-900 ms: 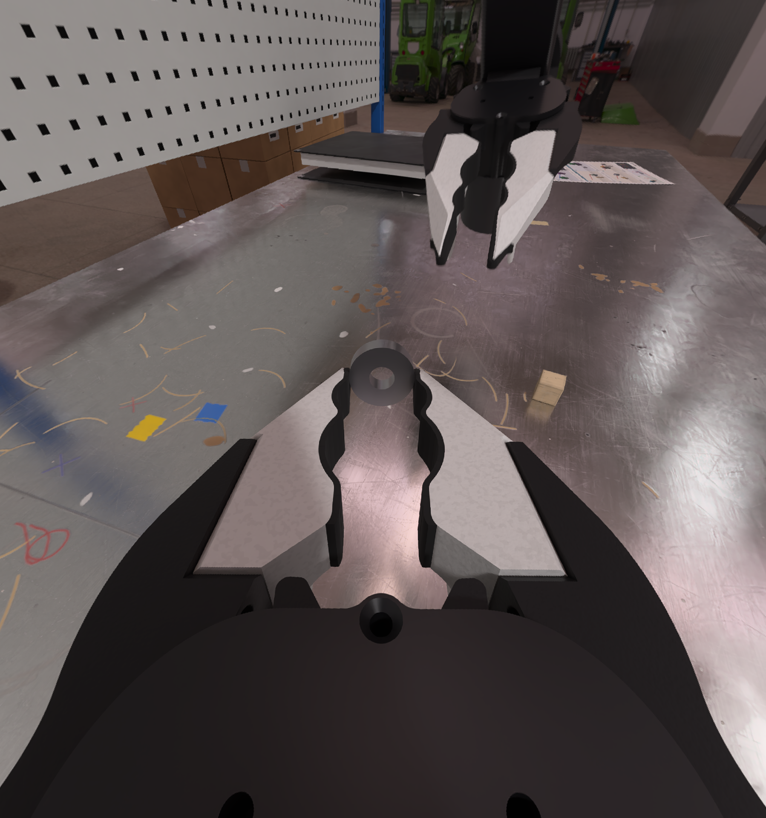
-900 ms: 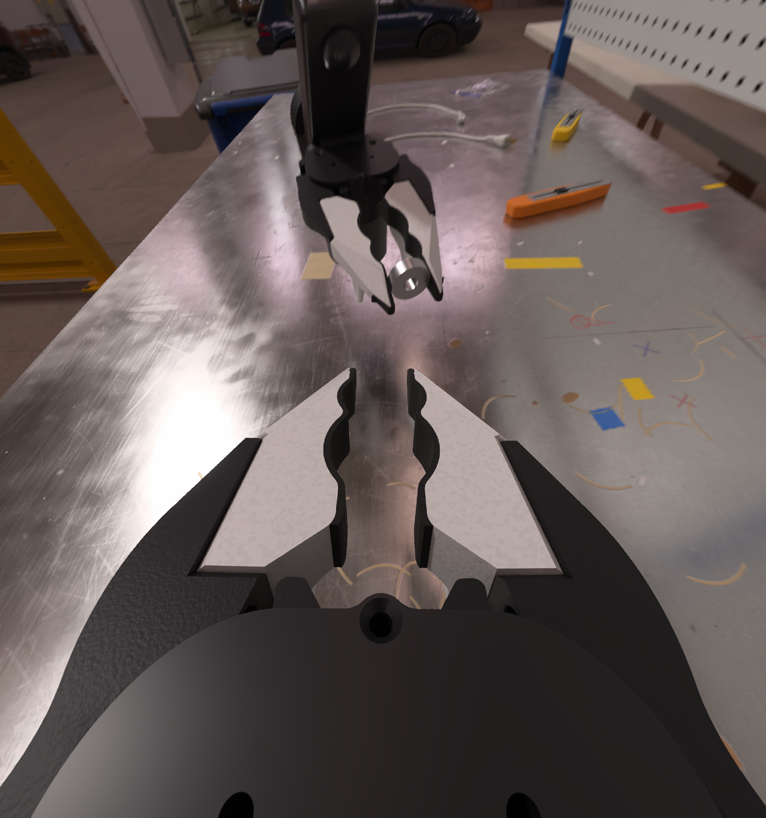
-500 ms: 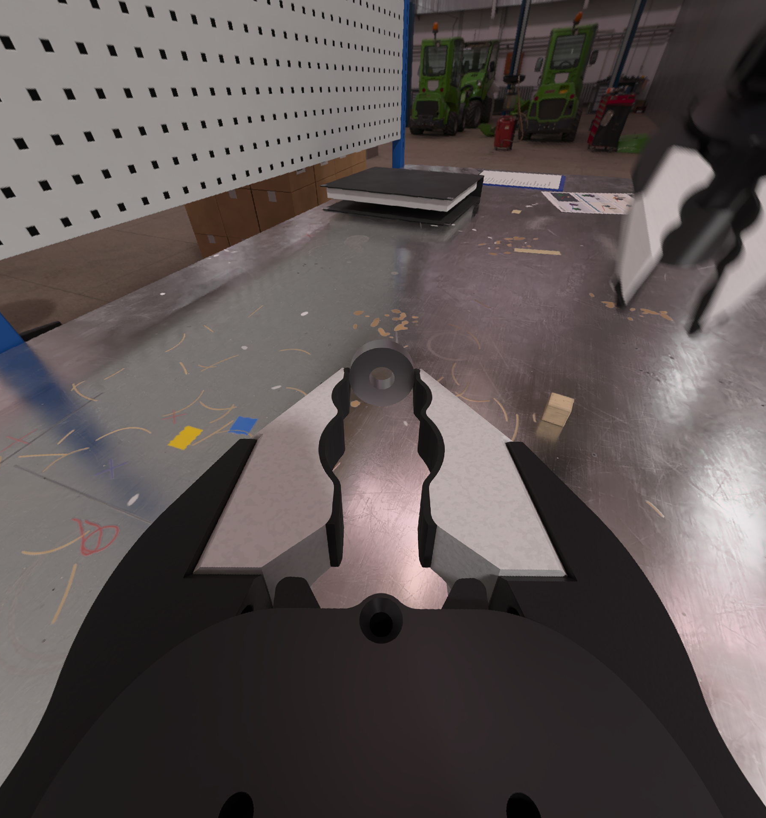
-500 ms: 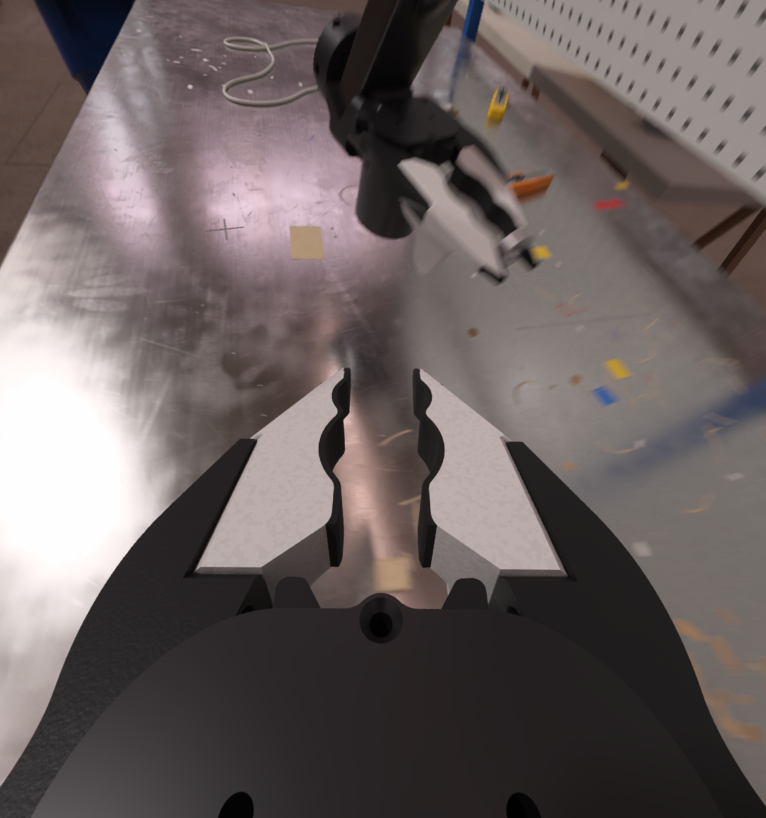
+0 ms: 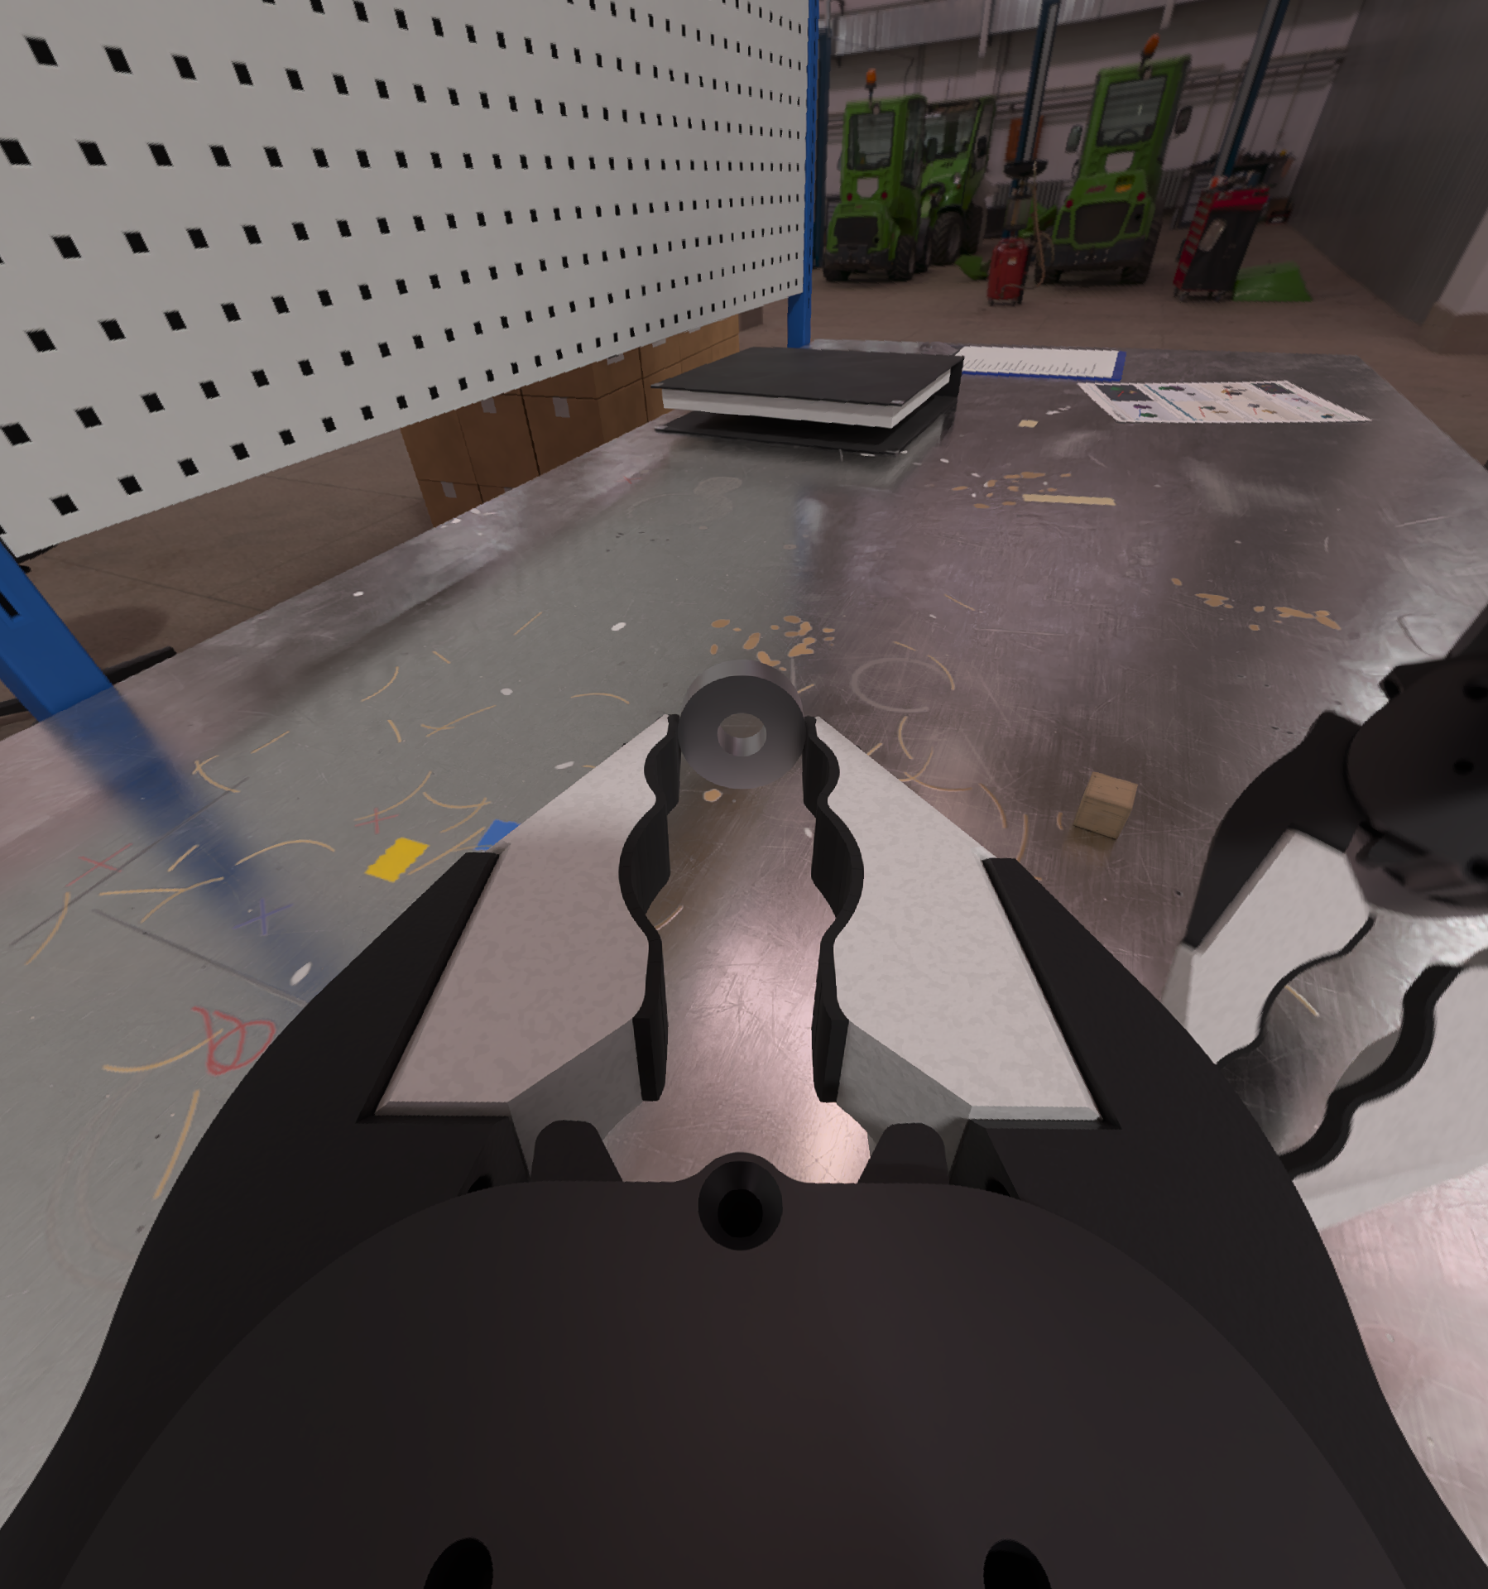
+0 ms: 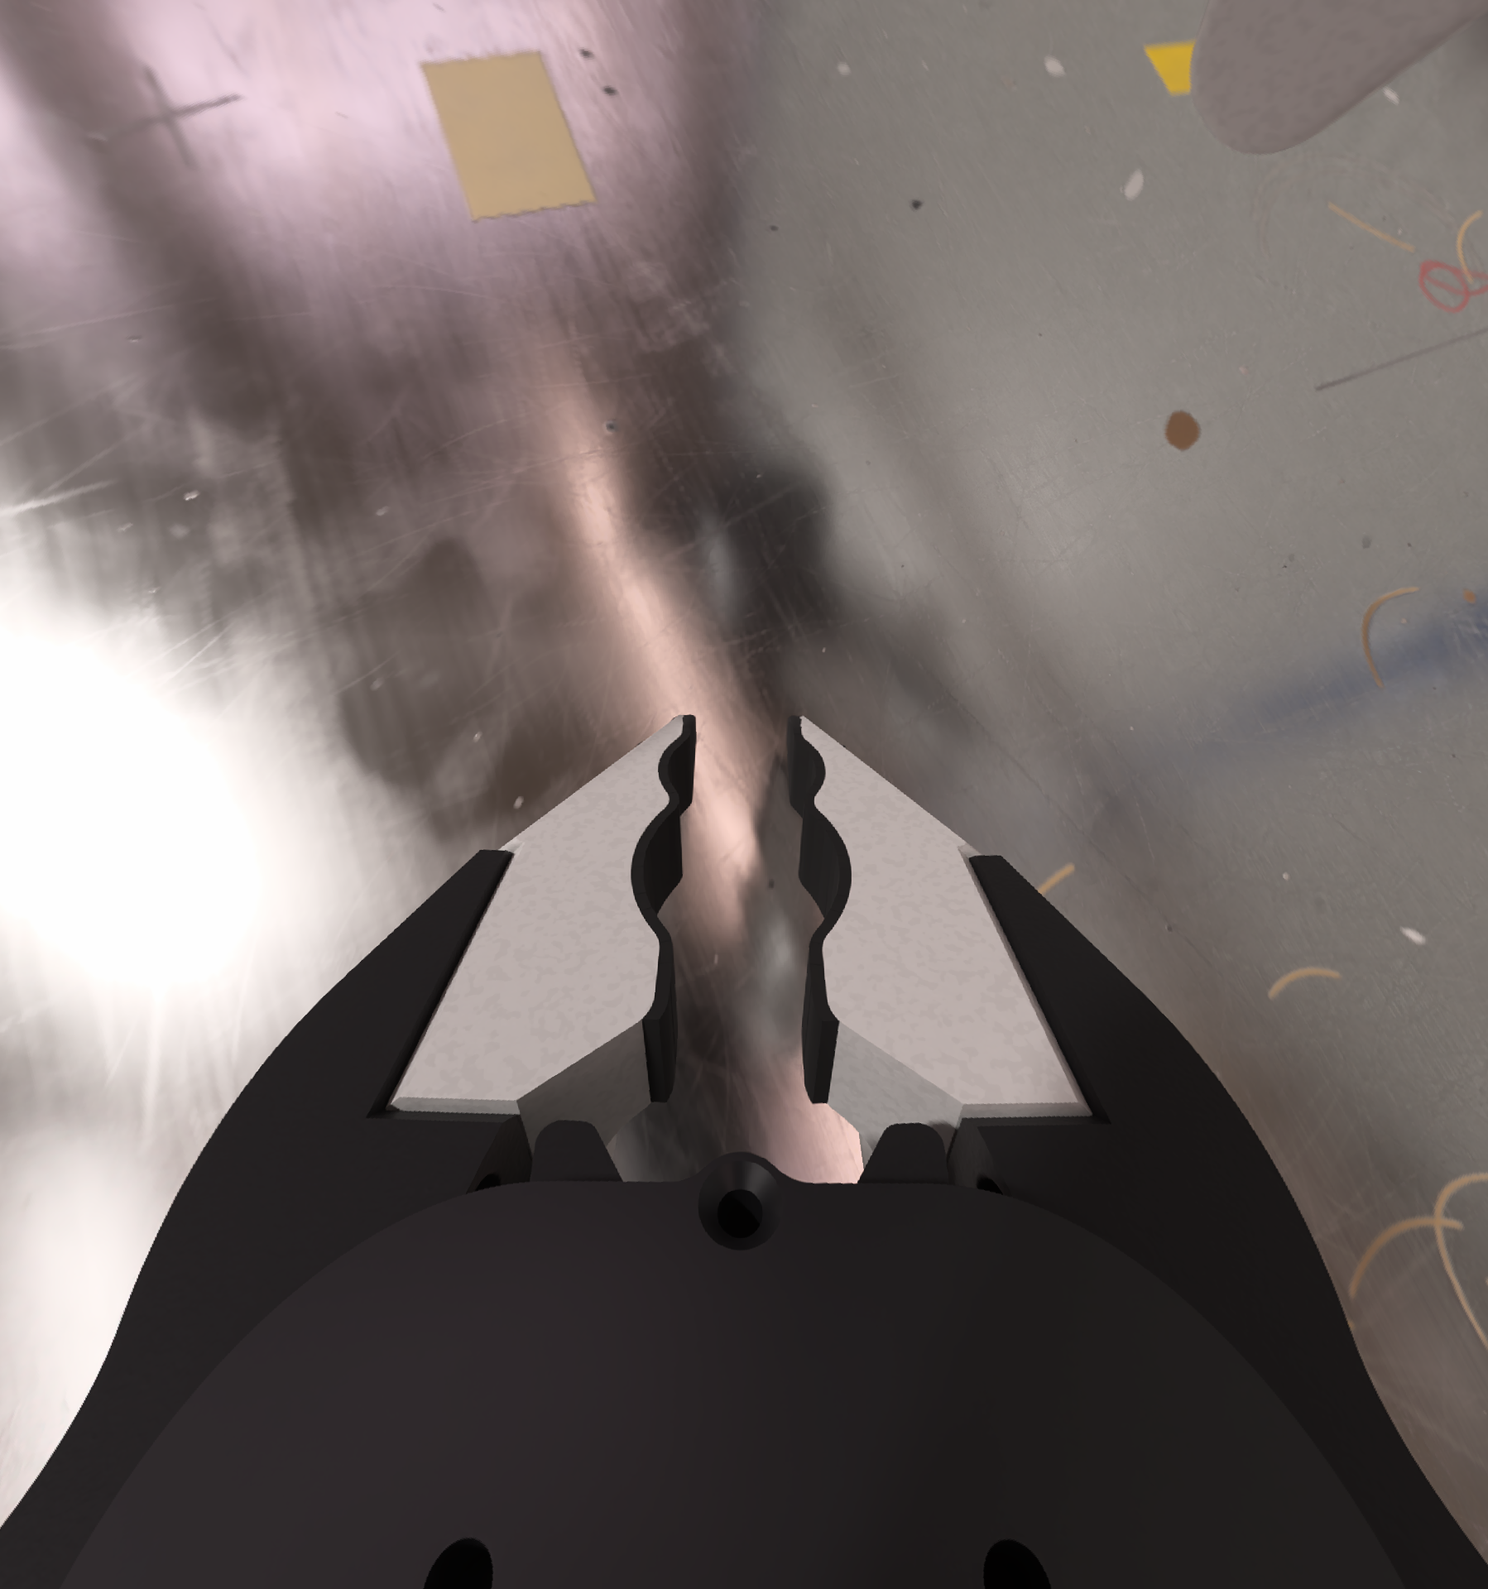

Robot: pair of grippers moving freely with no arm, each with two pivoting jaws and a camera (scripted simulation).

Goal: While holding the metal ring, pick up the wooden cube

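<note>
My left gripper is shut on the grey metal ring at its fingertips and holds it above the steel table. The small wooden cube sits on the table, ahead and to the right of the ring. My right gripper shows at the right edge of the left wrist view, right of and nearer than the cube, tips pointing down and left. In the right wrist view my right gripper is open and empty, looking steeply down at the table. The cube does not show there.
A white pegboard stands along the left. A black binder stack and a printed sheet lie at the far end. A tan tape patch and a yellow one mark the table.
My right gripper has swung from in front of the left gripper to the right and down, tilting toward the table. The left gripper still holds the ring.
</note>
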